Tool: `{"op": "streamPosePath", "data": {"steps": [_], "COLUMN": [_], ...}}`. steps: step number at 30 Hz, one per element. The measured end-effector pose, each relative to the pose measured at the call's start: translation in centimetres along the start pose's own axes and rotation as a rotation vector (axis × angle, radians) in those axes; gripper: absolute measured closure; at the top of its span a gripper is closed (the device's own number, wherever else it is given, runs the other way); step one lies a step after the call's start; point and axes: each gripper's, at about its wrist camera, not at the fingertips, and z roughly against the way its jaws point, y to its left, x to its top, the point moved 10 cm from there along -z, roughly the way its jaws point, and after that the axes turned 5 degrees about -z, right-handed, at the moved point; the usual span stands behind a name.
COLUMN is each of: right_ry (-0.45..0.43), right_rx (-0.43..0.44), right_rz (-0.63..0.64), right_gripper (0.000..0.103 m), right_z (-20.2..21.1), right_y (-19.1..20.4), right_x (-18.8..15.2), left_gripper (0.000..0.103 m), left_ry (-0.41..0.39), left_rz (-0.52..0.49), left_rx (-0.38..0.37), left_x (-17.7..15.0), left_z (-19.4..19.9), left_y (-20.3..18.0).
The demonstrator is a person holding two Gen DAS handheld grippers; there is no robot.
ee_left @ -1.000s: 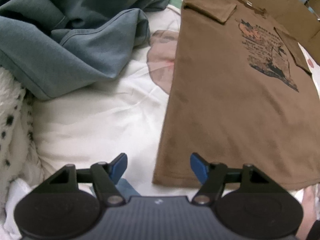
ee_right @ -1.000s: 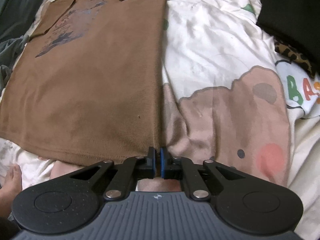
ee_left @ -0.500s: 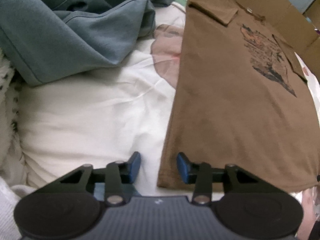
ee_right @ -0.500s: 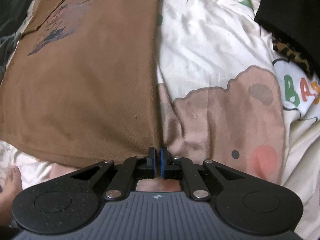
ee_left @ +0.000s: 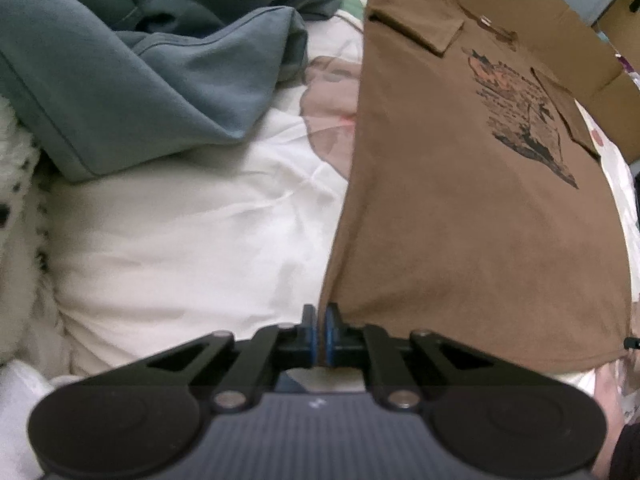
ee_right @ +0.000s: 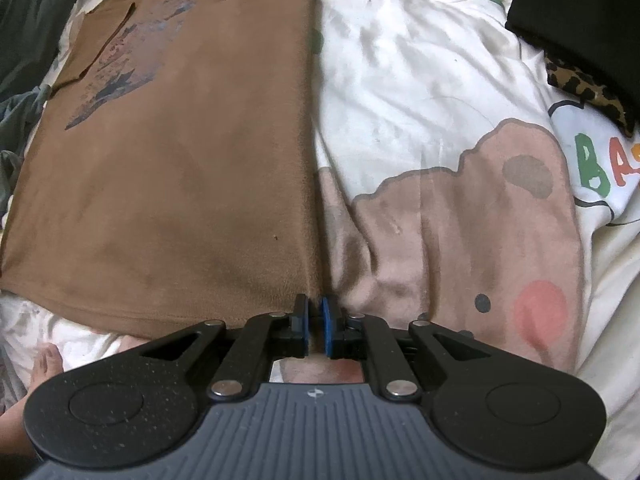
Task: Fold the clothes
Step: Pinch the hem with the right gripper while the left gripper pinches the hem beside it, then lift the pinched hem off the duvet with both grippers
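A brown T-shirt with a dark chest print lies flat, sleeves folded in, on a white cartoon-print bedsheet. At its hem, the left hand-held gripper has its blue pads pressed together on the shirt's near left corner, while the right hand-held gripper sits at the opposite hem corner, its jaws just beginning to part with the fabric edge still between them. A rumpled grey-blue garment lies beside the shirt, and a black garment lies at the sheet's far edge.
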Motion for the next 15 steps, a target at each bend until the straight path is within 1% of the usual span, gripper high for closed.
{"op": "streamPosePath", "data": {"steps": [5,8,9,12,14,15], "right_ry": [0.001,0.013,0.019,0.027,0.025,0.029], "right_rx": [0.018,0.037,0.043,0.035,0.027,0.015], "right_rz": [-0.017,-0.024,-0.016,0.001,-0.012,-0.013], "right_gripper": [0.092,0.085,0.081,0.079,0.084,0.096], "right_z": [-0.52,-0.69,-0.74,-0.96,-1.03,-1.09], "right_y": [0.08,0.31,0.42,0.63,0.49,0.36], "right_x": [0.09,0.08,-0.06,-0.15,0.06,0.07], "left_gripper": [0.099,0.099,0.099,0.099,0.099,0.099], "left_ry": [0.013,0.017,0.019,0.026,0.028,0.031], "left_rz": [-0.009,-0.008,-0.008,-0.016,-0.011,-0.002], "left_rx": [0.015,0.02,0.02,0.024,0.025,0.023], "left_x": [0.05,0.03,0.04,-0.15,-0.23,-0.24], "left_z": [-0.4,-0.48,-0.53,-0.74,-0.69,-0.57], "left_y": [0.36,0.58,0.63,0.57,0.54,0.51]}}
